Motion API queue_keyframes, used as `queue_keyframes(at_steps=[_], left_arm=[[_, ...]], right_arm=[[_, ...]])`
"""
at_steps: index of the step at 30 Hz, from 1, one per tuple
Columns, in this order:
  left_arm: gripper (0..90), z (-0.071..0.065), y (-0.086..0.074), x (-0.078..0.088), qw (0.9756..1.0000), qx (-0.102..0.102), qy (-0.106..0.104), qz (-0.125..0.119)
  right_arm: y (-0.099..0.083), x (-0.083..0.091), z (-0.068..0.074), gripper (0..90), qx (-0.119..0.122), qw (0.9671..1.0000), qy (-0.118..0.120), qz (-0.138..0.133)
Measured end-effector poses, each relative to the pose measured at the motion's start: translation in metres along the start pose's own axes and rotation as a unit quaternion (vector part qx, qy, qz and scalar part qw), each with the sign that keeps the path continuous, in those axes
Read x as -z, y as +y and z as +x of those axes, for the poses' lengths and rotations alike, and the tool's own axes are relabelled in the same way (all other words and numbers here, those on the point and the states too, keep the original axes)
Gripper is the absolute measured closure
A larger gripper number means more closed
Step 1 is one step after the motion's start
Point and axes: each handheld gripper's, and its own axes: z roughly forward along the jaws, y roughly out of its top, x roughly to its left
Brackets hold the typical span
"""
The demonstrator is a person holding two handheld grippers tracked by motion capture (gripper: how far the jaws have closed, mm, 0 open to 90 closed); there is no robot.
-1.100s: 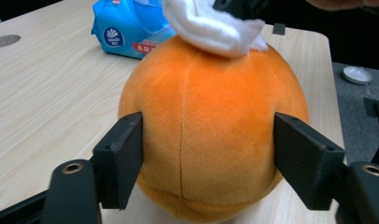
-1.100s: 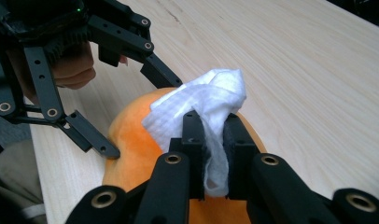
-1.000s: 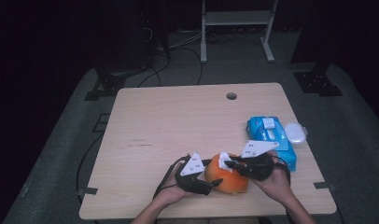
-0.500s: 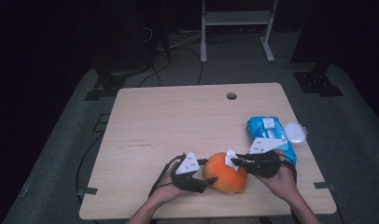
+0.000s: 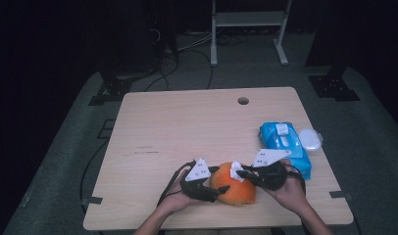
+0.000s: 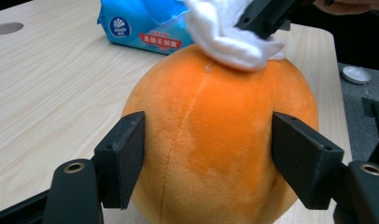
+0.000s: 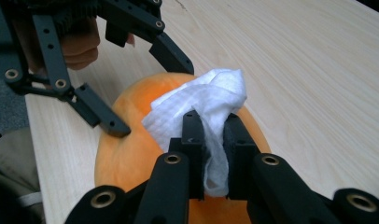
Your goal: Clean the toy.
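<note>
Wiping an orange plush ball [image 5: 235,185] near the front edge of the wooden table [image 5: 187,127], I work with both tools at once. My left gripper [image 6: 208,158] brackets the ball at its widest part, its jaws part-way open with one pad against each flank; in the left gripper view the plush fills the gap between them and both pads appear to touch it, so I judge this a steadying hold rather than a squeeze. Those jaws have just been closing a little onto the ball. My right gripper [image 7: 211,135] is clamped nearly shut on a folded white wipe [image 7: 201,105], which bulges out above the jaws and lies pressed on the crown of the ball.

As for progress, I judge the job to be in mid-course: a wipe is out of its pack and in my grip, the ball is braced, and cloth is meeting plush at the top. Nothing shows how much of the surface has been covered; the flanks and the side facing my left gripper look bare of the wipe, so they seem still to be done.

The ball rests on the table between my two hands, just in front of me. A blue pack of wipes [image 5: 283,142] lies just beyond my right hand [image 5: 290,191], with a small white lid [image 5: 310,139] beside it near the table's right edge.
</note>
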Motion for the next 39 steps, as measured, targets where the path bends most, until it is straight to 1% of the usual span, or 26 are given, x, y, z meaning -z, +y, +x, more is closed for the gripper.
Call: queue_keyframes(at_steps=[3, 5, 6, 7, 8, 9, 10, 11, 13, 14, 15, 16, 18, 19, 20, 21, 22, 23, 25, 27, 29, 30, 34, 35, 37, 39], left_arm=[[30.0, 0.000, 0.001, -0.001, 0.9999, 0.008, 0.009, 0.005], [29.9, 0.002, 0.000, -0.001, 0.9996, 0.024, 0.012, 0.001], [29.3, 0.003, -0.001, -0.001, 0.9996, 0.024, 0.011, 0.001], [28.6, 0.003, -0.001, 0.000, 0.9997, 0.021, 0.008, -0.001], [28.0, 0.003, -0.001, 0.001, 0.9998, 0.021, 0.003, -0.003], [27.3, 0.003, -0.001, 0.001, 0.9998, 0.021, 0.003, -0.003], [27.0, 0.002, -0.001, 0.002, 0.9998, 0.014, -0.014, -0.002], [26.8, 0.001, 0.000, 0.003, 0.9997, 0.008, -0.022, 0.000], [26.3, 0.000, 0.001, 0.004, 0.9991, 0.000, -0.043, 0.007], [25.5, -0.001, 0.002, 0.004, 0.9991, -0.008, -0.041, 0.008], [22.5, -0.002, 0.004, 0.004, 0.9992, -0.014, -0.035, 0.009], [19.7, -0.002, 0.005, 0.003, 0.9994, -0.014, -0.030, 0.002], [15.8, -0.003, 0.007, 0.001, 0.9994, -0.017, -0.022, -0.019], [15.6, -0.005, 0.007, -0.001, 0.9994, -0.021, -0.023, -0.014], [16.1, -0.006, 0.006, -0.002, 0.9993, -0.032, -0.018, -0.007], [19.8, -0.006, 0.005, -0.002, 0.9990, -0.042, -0.013, -0.003], [23.4, -0.005, 0.003, -0.002, 0.9992, -0.038, -0.013, -0.002], [26.1, -0.003, 0.002, -0.001, 0.9994, -0.031, -0.014, -0.002], [29.1, 0.001, 0.002, 0.000, 0.9998, -0.016, -0.013, -0.001], [29.9, 0.003, 0.001, 0.000, 0.9999, -0.011, -0.013, 0.001], [30.0, 0.003, 0.000, 0.001, 0.9999, -0.011, -0.013, 0.001], [29.9, 0.005, -0.001, 0.001, 0.9999, -0.005, -0.014, -0.001], [29.2, 0.007, -0.001, 0.001, 0.9998, 0.004, -0.017, -0.003], [27.2, 0.006, 0.000, 0.001, 0.9998, -0.003, -0.019, -0.005], [19.1, 0.003, 0.003, 0.001, 0.9994, -0.020, -0.021, -0.017], [17.7, -0.001, 0.003, 0.000, 0.9990, -0.031, -0.025, -0.020]], right_arm=[[-0.001, 0.005, 0.005, 80.5, 0.001, 1.0000, 0.000, 0.000], [0.001, 0.005, 0.010, 80.5, 0.006, 0.9999, 0.013, -0.004], [0.003, 0.003, 0.014, 80.4, 0.012, 0.9998, 0.017, -0.003], [0.004, 0.001, 0.016, 80.4, 0.019, 0.9997, 0.013, 0.002], [0.004, 0.000, 0.016, 80.4, 0.022, 0.9997, 0.011, 0.005], [0.004, 0.000, 0.014, 80.3, 0.022, 0.9997, 0.010, 0.006], [0.002, 0.001, 0.010, 80.3, 0.016, 0.9998, 0.009, 0.006], [0.000, 0.002, 0.006, 80.3, 0.013, 0.9999, 0.004, 0.005], [-0.006, 0.004, -0.002, 80.4, -0.007, 1.0000, 0.000, 0.003], [-0.008, 0.005, -0.004, 80.5, -0.012, 0.9999, -0.001, 0.002], [-0.009, 0.005, -0.004, 80.5, -0.016, 0.9999, 0.000, 0.001], [-0.009, 0.003, -0.003, 80.5, -0.019, 0.9998, 0.005, -0.002], [-0.006, -0.001, 0.003, 80.5, -0.012, 0.9998, 0.016, -0.006], [-0.003, -0.003, 0.007, 80.5, -0.010, 0.9996, 0.024, -0.009], [0.000, -0.005, 0.011, 80.4, -0.002, 0.9996, 0.028, -0.010], [0.002, -0.007, 0.016, 80.3, 0.009, 0.9997, 0.023, -0.005], [0.003, -0.007, 0.018, 80.4, 0.017, 0.9997, 0.017, -0.001], [0.003, -0.007, 0.017, 80.3, 0.018, 0.9997, 0.017, 0.000], [0.001, -0.004, 0.010, 80.3, 0.011, 0.9998, 0.015, -0.004], [-0.004, -0.001, 0.002, 80.3, 0.003, 1.0000, 0.006, -0.004], [-0.009, 0.005, -0.002, 80.3, -0.005, 1.0000, -0.002, -0.004], [-0.011, 0.008, -0.003, 80.3, -0.008, 1.0000, -0.005, -0.003], [-0.014, 0.011, -0.005, 80.4, -0.015, 0.9998, -0.006, -0.005], [-0.013, 0.010, -0.003, 80.4, -0.015, 0.9999, -0.006, -0.006], [-0.009, 0.006, 0.002, 80.4, -0.008, 0.9999, 0.001, -0.007], [-0.007, 0.002, 0.007, 80.4, -0.001, 0.9999, 0.010, -0.010]])
